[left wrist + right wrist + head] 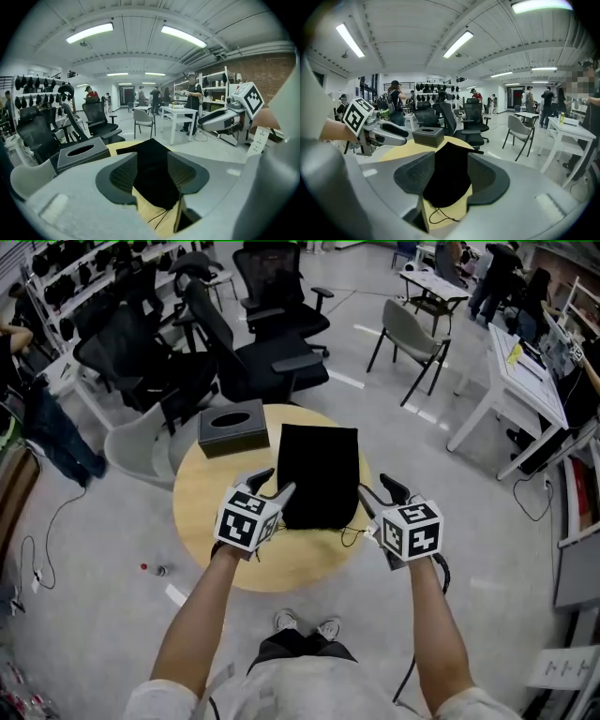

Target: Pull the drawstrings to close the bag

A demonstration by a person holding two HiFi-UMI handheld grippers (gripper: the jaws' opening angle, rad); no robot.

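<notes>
While both sets of jaws stand apart and empty, black drawstring bag point(320, 474) lies flat on round table point(202, 521), long axis running away from person, mouth end nearest. Left gripper point(277, 486) at near-left corner, right gripper point(375, 491) at near-right, equally close. Drawstrings point(440, 218): thin cords trailing off near edge, probably two. One bag, one tissue box point(232, 426).

Forearms point(202, 615) outstretched; left hand-held gripper point(273, 485), right hand-held gripper point(379, 493): jaws apart, empty.

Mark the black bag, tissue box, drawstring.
black bag point(319, 474), head view, middle of the fabric.
tissue box point(232, 431), head view, top face below the slot.
drawstring point(443, 221), right gripper view, loose loop.
</notes>
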